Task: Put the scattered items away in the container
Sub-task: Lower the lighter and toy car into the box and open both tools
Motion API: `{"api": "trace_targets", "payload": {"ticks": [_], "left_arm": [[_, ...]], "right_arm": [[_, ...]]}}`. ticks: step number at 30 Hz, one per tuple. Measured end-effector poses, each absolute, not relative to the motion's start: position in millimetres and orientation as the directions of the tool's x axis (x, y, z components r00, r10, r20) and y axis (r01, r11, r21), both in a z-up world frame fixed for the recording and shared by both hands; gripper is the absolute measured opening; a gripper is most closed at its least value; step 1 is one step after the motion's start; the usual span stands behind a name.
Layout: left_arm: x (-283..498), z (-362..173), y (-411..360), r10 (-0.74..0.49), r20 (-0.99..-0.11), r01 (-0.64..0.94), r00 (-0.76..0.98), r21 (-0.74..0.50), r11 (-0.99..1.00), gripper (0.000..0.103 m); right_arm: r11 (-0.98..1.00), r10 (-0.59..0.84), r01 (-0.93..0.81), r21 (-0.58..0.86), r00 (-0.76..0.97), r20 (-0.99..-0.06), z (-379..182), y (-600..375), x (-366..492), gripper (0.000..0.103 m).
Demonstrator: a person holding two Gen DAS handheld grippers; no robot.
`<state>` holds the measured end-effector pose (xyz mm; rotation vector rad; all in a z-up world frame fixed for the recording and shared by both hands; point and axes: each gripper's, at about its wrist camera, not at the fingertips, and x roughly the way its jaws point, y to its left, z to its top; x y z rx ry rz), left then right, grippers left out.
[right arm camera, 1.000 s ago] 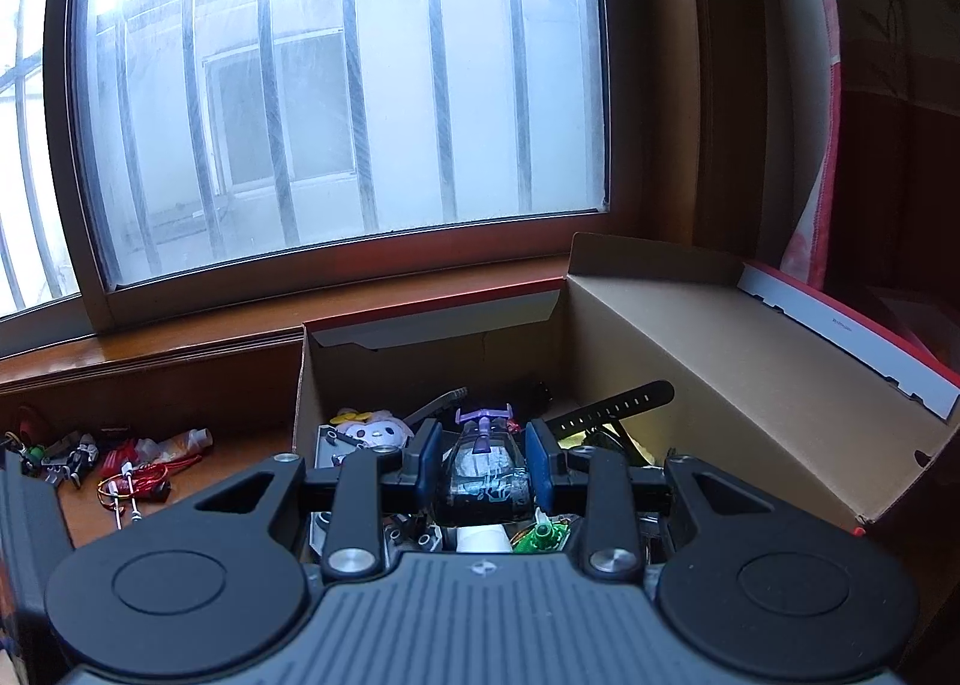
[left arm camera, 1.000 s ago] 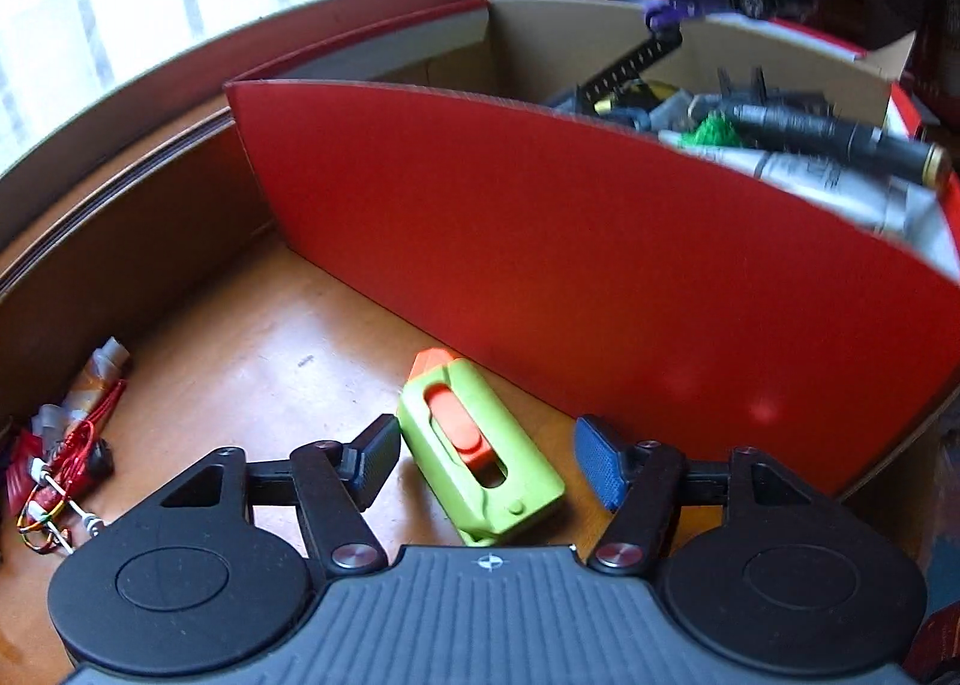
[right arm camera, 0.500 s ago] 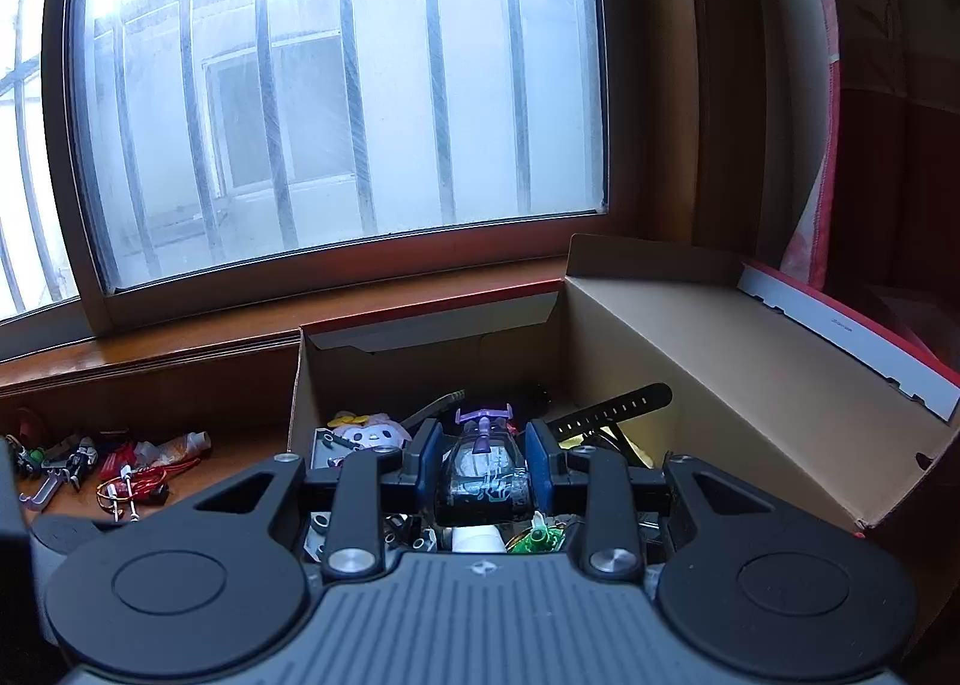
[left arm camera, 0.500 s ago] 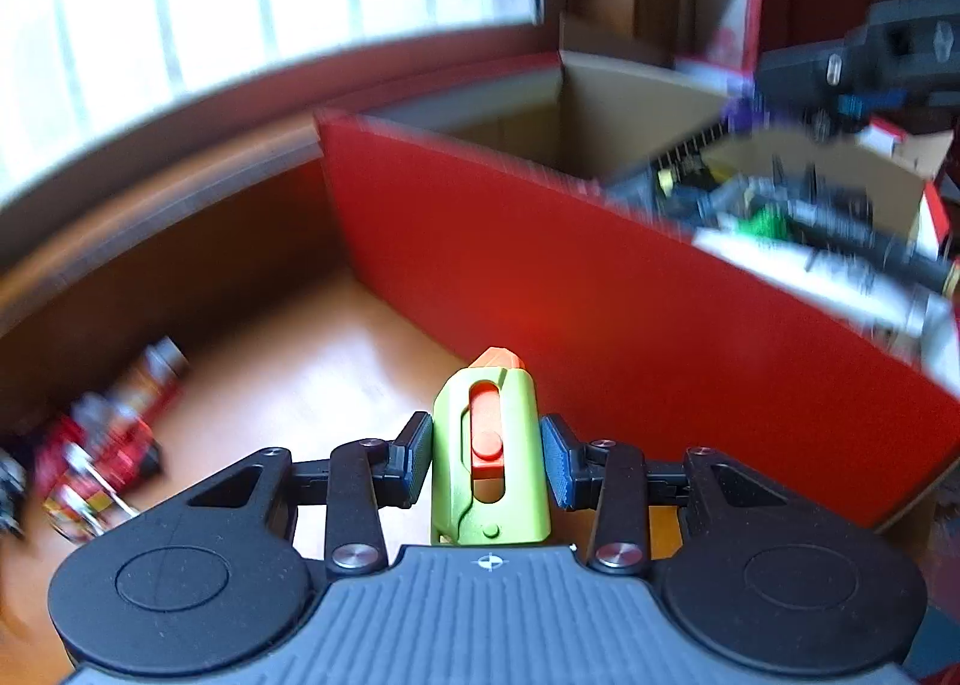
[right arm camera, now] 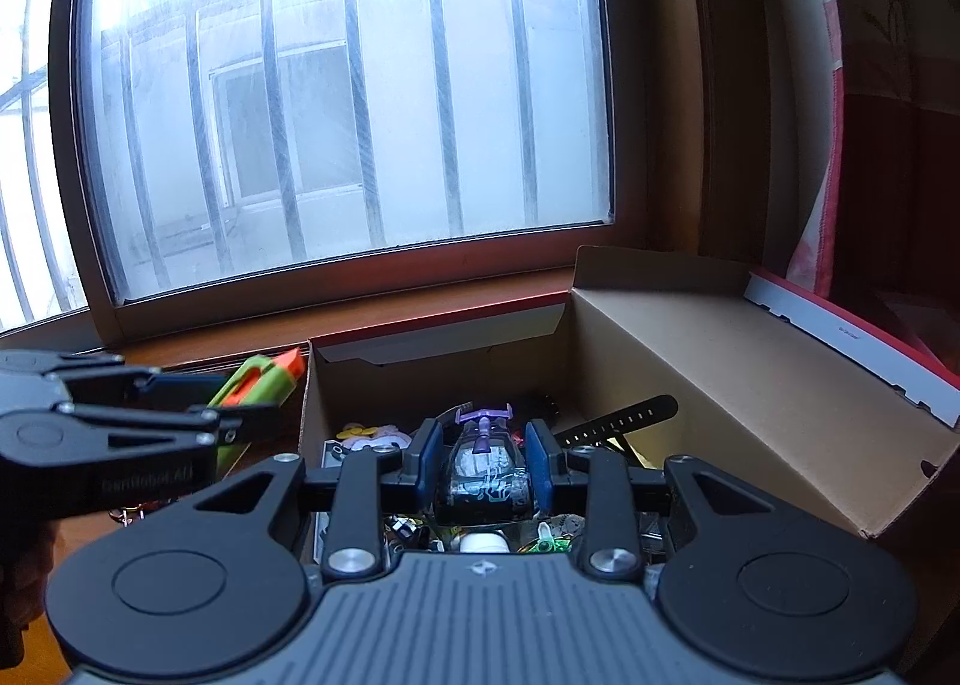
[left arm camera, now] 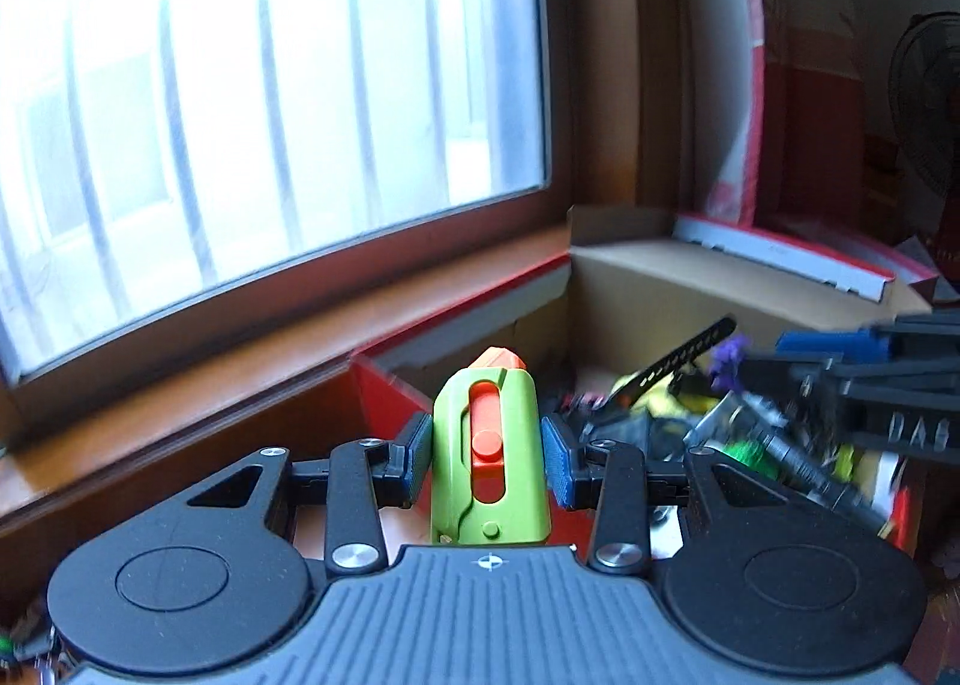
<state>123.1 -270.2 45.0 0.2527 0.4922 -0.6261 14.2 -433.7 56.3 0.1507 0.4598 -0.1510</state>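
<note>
My left gripper (left arm camera: 487,460) is shut on a green utility knife with an orange slider (left arm camera: 489,457), held in the air just left of the open red cardboard box (left arm camera: 630,289). The knife also shows in the right wrist view (right arm camera: 258,385), at the box's left wall. My right gripper (right arm camera: 483,466) is shut on a small black toy car with a purple spoiler (right arm camera: 483,475), held over the inside of the box (right arm camera: 750,361). The box holds several small items, among them a black watch strap (right arm camera: 618,421).
A barred window (right arm camera: 348,102) with a wooden sill (right arm camera: 336,313) runs behind the box. A red curtain (right arm camera: 888,144) hangs at the right. The box lid (right arm camera: 840,337) stands open to the right. A few small items (right arm camera: 129,511) lie on the wooden surface at the left.
My left gripper closed on the green knife, lifted it off the wooden surface and carried it up to the box's left edge. My right gripper stayed over the box with the toy car.
</note>
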Motion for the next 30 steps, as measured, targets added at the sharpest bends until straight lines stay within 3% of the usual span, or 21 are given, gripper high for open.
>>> {"api": "trace_targets", "payload": {"ticks": [13, 25, 30], "left_arm": [[120.8, 30.4, -347.6, -0.558, -0.556, 0.714, 0.616, 0.094, 0.694, 0.04], [107.0, 29.4, -349.3, -0.563, -0.558, 0.718, 0.609, 0.087, 0.69, 0.042], [101.8, 33.7, -341.2, -0.56, -0.549, 0.71, 0.621, 0.09, 0.699, 0.054]], "right_arm": [[0.954, -0.187, 0.275, 0.122, 0.86, -0.475, 48.2, -460.9, -4.5, 0.032], [0.942, -0.205, 0.305, 0.137, 0.852, -0.482, 46.7, -469.6, -15.1, 0.038], [0.946, -0.199, 0.295, 0.136, 0.857, -0.476, 48.4, -464.8, -14.4, 0.04]]}}
